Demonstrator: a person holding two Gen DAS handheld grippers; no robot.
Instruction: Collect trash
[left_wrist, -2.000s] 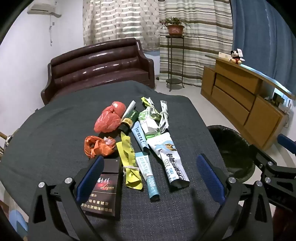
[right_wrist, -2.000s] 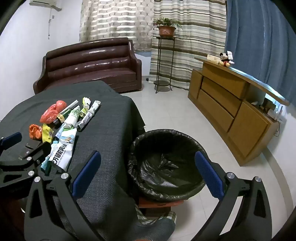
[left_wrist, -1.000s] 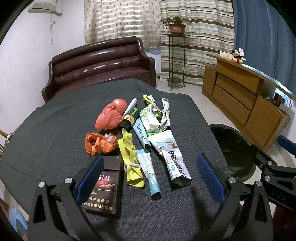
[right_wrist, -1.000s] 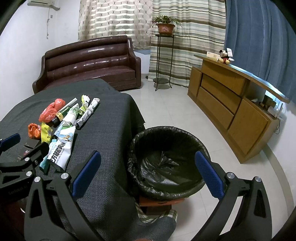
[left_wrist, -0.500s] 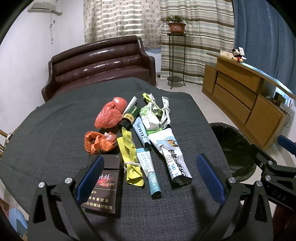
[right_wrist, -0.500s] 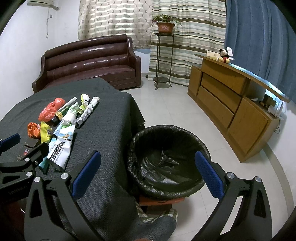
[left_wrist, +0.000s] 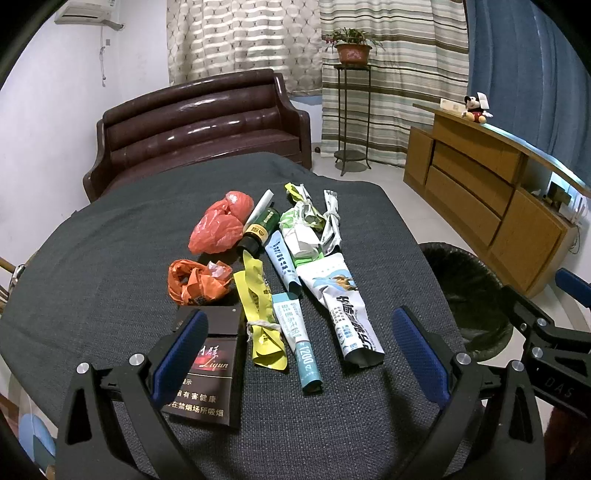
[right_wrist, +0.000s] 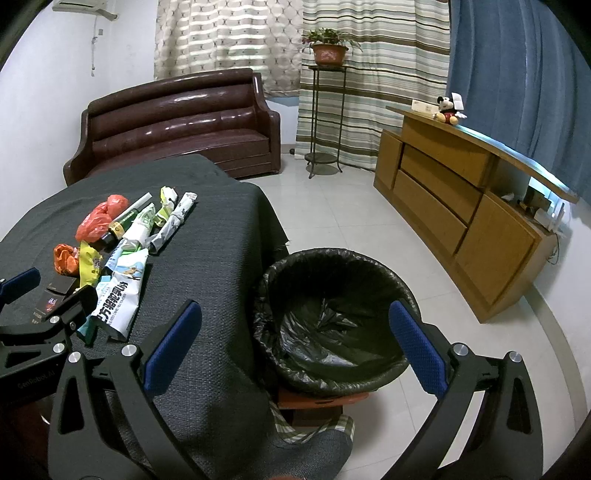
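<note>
the trash (left_wrist: 295, 280) lies in a loose pile near the middle of the dark cloth tabletop (left_wrist: 110, 258): a red plastic bag (left_wrist: 218, 230) at the pile's 11 o'clock, an orange crumpled bag (left_wrist: 195, 282) at 9, a small dark bottle (left_wrist: 258, 232), a yellow knotted wrapper (left_wrist: 260, 314), a teal tube (left_wrist: 299, 347), a large white and blue pouch (left_wrist: 347, 310) at 4 o'clock and a dark cigarette box (left_wrist: 207, 369) at 7, nearest the left gripper (left_wrist: 295, 354). that gripper hovers above the near edge of the pile with its jaws wide and nothing between them. the right gripper (right_wrist: 295, 347) hangs over the black-lined bin (right_wrist: 332, 325), which stands on the floor beside the tabletop at the pile's 3 o'clock; its jaws are wide and empty too. nothing looks collected yet. i would start with the near stiff pieces, box or tube, pinching across the narrow width, and take the limp bags by a bunched fold so they do not slip.
</note>
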